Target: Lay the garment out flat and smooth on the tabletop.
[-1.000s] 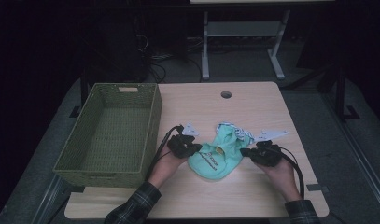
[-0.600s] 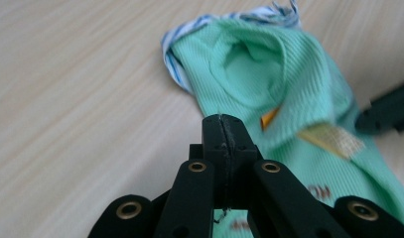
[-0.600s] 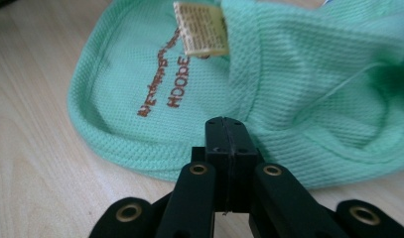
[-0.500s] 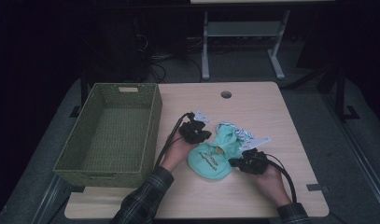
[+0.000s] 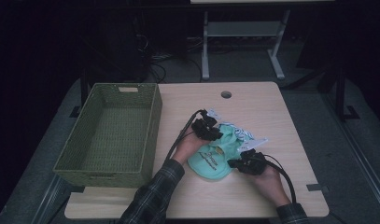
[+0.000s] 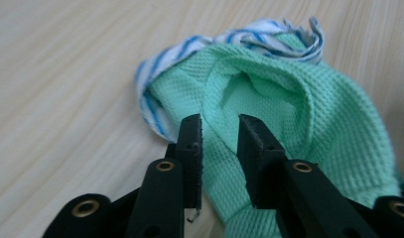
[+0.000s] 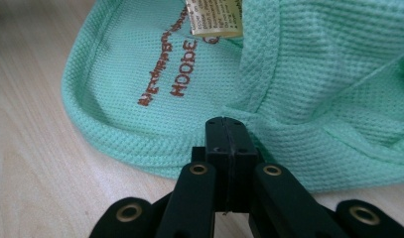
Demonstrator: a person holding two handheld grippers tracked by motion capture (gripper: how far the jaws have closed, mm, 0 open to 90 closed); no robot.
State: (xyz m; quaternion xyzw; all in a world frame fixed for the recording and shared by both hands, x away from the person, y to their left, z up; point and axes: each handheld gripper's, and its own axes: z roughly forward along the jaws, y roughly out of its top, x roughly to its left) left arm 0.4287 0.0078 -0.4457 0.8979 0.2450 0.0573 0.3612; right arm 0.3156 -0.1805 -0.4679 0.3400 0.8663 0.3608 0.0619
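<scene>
A mint green knit cloth with brown lettering and a sewn-in label lies bunched on the wooden table. A blue-and-white striped cloth peeks out from under its far side. My left gripper hovers over the cloth's far part. Its jaws have just been opening, and in the left gripper view the green cloth lies beyond the gap with neither pad pressing on it. My right gripper is at the cloth's near right edge. In its own view it is shut on the hem of the green cloth.
An empty green woven basket stands on the table's left side, close to my left forearm. A round cable hole sits near the far edge. Bare wood lies to the right and in front of the cloth.
My left gripper has moved right and away from me across the cloth, and its jaws have parted. My right gripper has shifted a little left and nearer, still closed on the hem.
</scene>
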